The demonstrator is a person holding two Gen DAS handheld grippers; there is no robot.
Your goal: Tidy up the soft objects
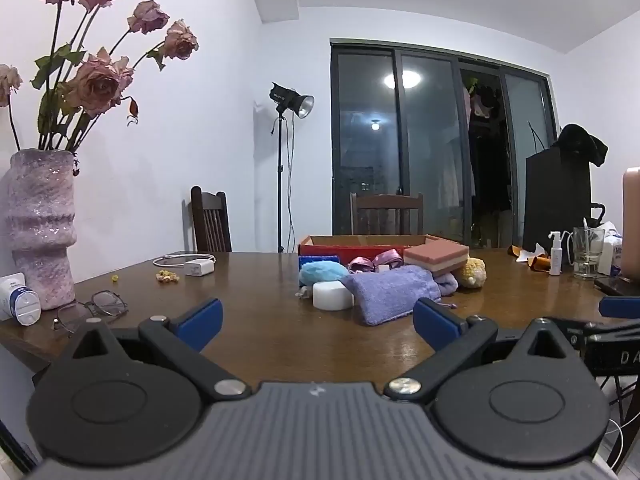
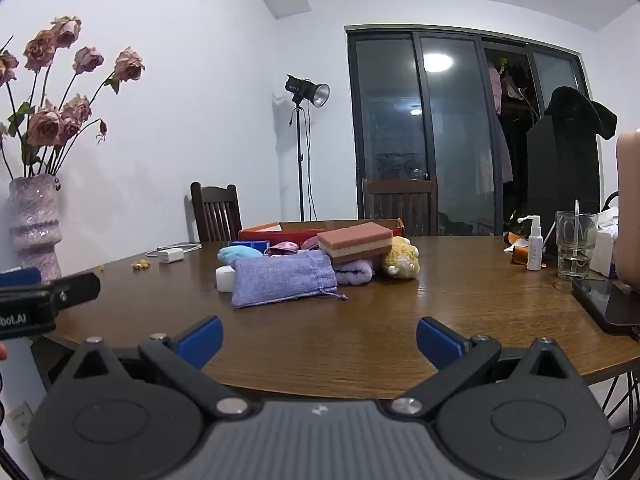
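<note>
On the wooden table (image 1: 280,332), soft objects (image 1: 384,276) cluster by a red box (image 1: 340,246); each hand-held gripper (image 1: 318,320) (image 2: 319,338) gapes empty.

Place: a home dining room.
Landmark: wooden table (image 2: 360,332).
Behind table: dining chairs (image 2: 216,212), sliding glass door (image 2: 440,128) with hanging clothes beyond.
On table, left end: vase (image 1: 40,224) of dried roses.

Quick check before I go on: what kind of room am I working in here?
Most likely a home dining room, doubling as a filming spot. A wooden dining table with wooden chairs behind it, a vase of dried roses, sliding glass doors and a studio light on a stand.
</note>
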